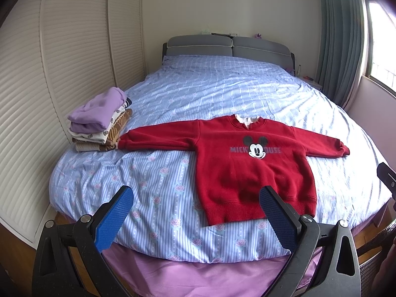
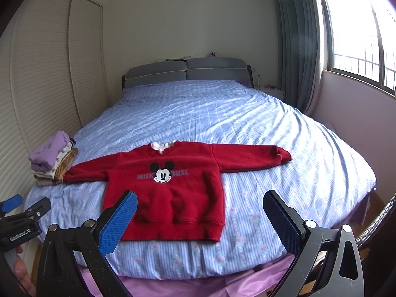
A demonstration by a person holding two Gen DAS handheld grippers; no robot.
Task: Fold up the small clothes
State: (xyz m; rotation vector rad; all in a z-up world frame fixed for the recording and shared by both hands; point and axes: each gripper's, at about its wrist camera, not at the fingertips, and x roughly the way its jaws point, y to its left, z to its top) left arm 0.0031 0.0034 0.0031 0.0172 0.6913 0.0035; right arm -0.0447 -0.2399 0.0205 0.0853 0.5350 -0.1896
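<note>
Two grippers hang over the foot edge of the bed, both with their blue-padded jaws spread wide and nothing between them. From its own camera, the left gripper frames the hem of the red sweatshirt, its right finger overlapping the lower right corner of the garment in the view, though whether it touches the cloth cannot be told. The right gripper sits further toward the right side of the bed, its left finger overlapping the sweatshirt's lower left hem in the picture, and its right finger over bare bedding. The sweatshirt lies flat and face up near the foot edge, unfolded, both sleeves stretched straight out to the sides, a cartoon mouse face and grey lettering on the chest and a pale collar showing at the neck, which points toward the grey headboard. The tip of its left-hand sleeve reaches the stack of folded clothes, which sits at the left edge of the bed with a lilac piece on top. Blue striped, flower-printed bedding covers the bed, with a pink sheet hanging below it at the foot. Louvred wardrobe doors stand along the left side, a curtained window on the right.
</note>
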